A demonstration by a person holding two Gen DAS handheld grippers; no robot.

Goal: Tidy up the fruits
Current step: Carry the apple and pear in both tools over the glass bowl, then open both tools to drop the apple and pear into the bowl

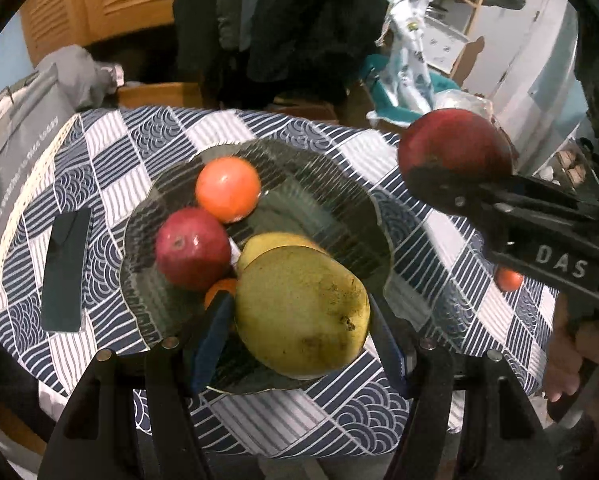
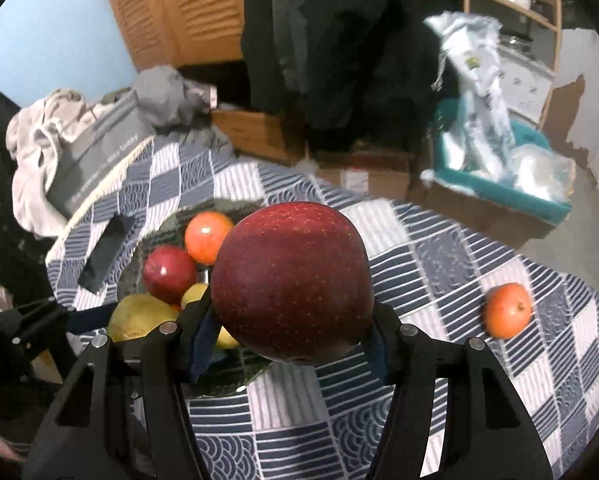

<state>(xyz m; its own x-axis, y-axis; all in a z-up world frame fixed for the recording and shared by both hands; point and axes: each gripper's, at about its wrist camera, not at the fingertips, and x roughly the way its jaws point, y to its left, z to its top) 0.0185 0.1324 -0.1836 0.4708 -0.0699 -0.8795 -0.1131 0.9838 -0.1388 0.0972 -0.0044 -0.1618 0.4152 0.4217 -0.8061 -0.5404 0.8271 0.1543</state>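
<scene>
Fruit everywhere on this bench, and we sweep left to right. At nine o'clock in the left wrist view lies a dark flat case on the checked cloth. Just right of it sits the glass bowl, already holding an orange at eleven o'clock, a small red apple at nine o'clock touching that orange, and a lemon near the middle. A second orange fruit peeks out just below the small apple, mostly hidden.

Now the left hand-held gripper: it is clamped on a big yellow-green mango, blue pads pressing it from both sides, over the bowl's six o'clock edge. Whether the mango touches the glass, I cannot tell.

Moving right, at two o'clock of that same view, the right hand-held gripper comes in with a large red apple gripped between its fingers, up above the cloth. From its own camera, the right hand-held gripper has that large red apple squeezed dead centre, filling the view, with the bowl and its fruit behind at nine o'clock.

Far right, at three o'clock, one loose tangerine rests alone on the cloth, well apart from the bowl. Same tangerine shows small behind the right gripper's arm in the left view. A hand is at the far right edge.
</scene>
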